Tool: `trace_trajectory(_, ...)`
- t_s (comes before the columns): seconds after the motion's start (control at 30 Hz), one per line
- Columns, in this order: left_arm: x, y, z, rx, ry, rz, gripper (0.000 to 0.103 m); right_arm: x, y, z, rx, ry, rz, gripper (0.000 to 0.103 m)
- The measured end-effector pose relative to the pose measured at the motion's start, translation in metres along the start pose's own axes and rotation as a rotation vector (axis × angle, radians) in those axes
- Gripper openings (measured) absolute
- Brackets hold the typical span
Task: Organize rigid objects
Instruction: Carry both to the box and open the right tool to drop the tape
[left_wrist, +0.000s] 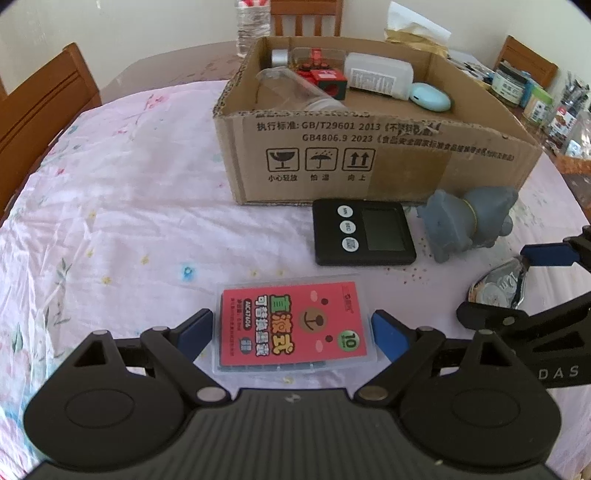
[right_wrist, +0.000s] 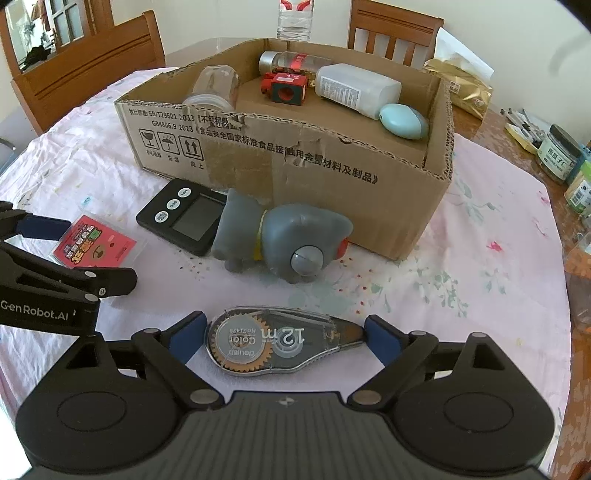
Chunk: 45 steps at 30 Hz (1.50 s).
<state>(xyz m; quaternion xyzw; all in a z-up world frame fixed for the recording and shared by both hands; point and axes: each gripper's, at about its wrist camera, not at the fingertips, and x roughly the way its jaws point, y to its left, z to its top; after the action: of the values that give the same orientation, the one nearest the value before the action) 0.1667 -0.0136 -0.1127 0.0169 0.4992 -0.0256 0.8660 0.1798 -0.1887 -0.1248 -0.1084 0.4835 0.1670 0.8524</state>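
My left gripper (left_wrist: 291, 328) is open, its fingers either side of a clear case with a red label (left_wrist: 291, 332) lying on the cloth. My right gripper (right_wrist: 284, 332) is open around a correction tape dispenser (right_wrist: 280, 341) on the table; the jaws stand just beside its ends. A black digital timer (left_wrist: 364, 232) and a grey toy figure (left_wrist: 469, 221) lie in front of the open cardboard box (left_wrist: 369, 162). The box holds a glass jar (right_wrist: 216, 86), a red block (right_wrist: 286, 88), a white bottle (right_wrist: 356, 88) and a pale blue case (right_wrist: 404, 116).
The round table has a pink floral cloth (left_wrist: 129, 206). Wooden chairs (left_wrist: 40, 107) stand around it. A water bottle (left_wrist: 253, 22) stands behind the box. Jars and small containers (right_wrist: 557, 151) crowd the right edge, and a gold bag (right_wrist: 461, 85) lies behind the box.
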Motion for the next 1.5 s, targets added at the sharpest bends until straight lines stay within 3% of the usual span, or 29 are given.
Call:
trace_trajectory(0.37, -0.003, 0.006, 0.003, 0.042, 0.025, -0.040, 0.089, -0.006, 0.005, 0.000, -0.006, 0.026, -0.017, 0.093)
trace_trajectory(0.6, -0.011, 0.019, 0.004, 0.079, 0.066, -0.068, 0.089, -0.023, 0.001, 0.007, 0.015, 0.055, 0.033, 0.093)
trace_trajectory(0.73, -0.021, 0.026, 0.007, 0.099, 0.079, -0.092, 0.089, -0.045, -0.004, 0.019, -0.001, 0.024, 0.053, 0.093)
trace_trajectory(1.03, -0.053, 0.042, 0.023, 0.119, 0.058, -0.118, 0.089, -0.081, -0.024, 0.073, -0.020, -0.142, 0.047, 0.093)
trace_trajectory(1.2, -0.068, 0.042, 0.037, 0.149, 0.035, -0.135, 0.089, -0.055, -0.035, 0.110, -0.042, -0.165, 0.021, 0.093)
trace_trajectory(1.5, -0.087, 0.028, 0.082, 0.212, -0.069, -0.140, 0.089, 0.005, -0.045, 0.140, -0.093, -0.087, -0.002, 0.093)
